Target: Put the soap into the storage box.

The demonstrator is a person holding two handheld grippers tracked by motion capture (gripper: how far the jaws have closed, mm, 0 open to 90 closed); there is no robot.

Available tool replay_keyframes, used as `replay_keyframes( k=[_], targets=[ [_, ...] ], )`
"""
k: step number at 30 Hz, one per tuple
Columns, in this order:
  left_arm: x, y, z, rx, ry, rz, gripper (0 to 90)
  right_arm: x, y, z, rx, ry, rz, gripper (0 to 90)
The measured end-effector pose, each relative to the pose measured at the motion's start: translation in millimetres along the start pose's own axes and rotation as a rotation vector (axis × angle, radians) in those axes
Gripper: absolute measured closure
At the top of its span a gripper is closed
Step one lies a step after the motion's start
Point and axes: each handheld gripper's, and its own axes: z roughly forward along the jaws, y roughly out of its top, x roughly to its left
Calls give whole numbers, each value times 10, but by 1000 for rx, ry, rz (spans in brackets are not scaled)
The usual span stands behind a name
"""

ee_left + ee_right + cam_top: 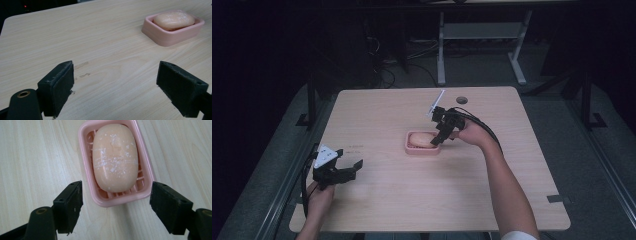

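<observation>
I am working at a table [377, 200], bare wood apart from one pink dish [422, 148] sitting near its middle, a little to the right. A soap [115, 157] is lying lengthwise inside the dish, peach-coloured and flecked with white, resting on the ribbed floor. My right gripper [438, 139] is hovering over the near end of the dish, jaws spread wider than the dish, one on each side of its rim and touching neither it nor the soap. My left gripper [347, 167] is waiting well apart at the near left, jaws also wide apart, holding nothing. I judge I am in the approach step, lining up for a grasp. Next I would need to lower the right gripper and close, either across the soap or the dish walls, squarely so nothing slips.
</observation>
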Motion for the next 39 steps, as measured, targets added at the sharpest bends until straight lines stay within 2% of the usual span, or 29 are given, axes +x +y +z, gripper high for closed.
replay_keyframes(
  k=[10, 14, 17, 22, 32, 35, 39],
  targets=[
    [0, 1, 1, 1, 2, -2, 142, 37, -127, -27, -12, -6, 8, 257],
    [0, -1, 2, 2, -1, -6, 142, 41, -165, -40, 5, -5, 18, 246],
    [-5, 0, 9, -1, -2, -3, 142, 63, -186, -73, -14, -12, 13, 246],
    [-8, 0, 10, 1, -1, -2, 142, 85, -234, -97, -16, -14, 9, 246],
    [-3, -1, 7, 0, 2, -6, 142, 95, -363, -184, -30, -24, 36, 246],
    [-4, -1, 9, 0, 0, -4, 142, 111, -395, -189, -13, -23, 41, 241],
    [-7, 1, 8, 4, 1, 1, 142, 128, -444, -208, -29, -27, 45, 243]
  ],
)
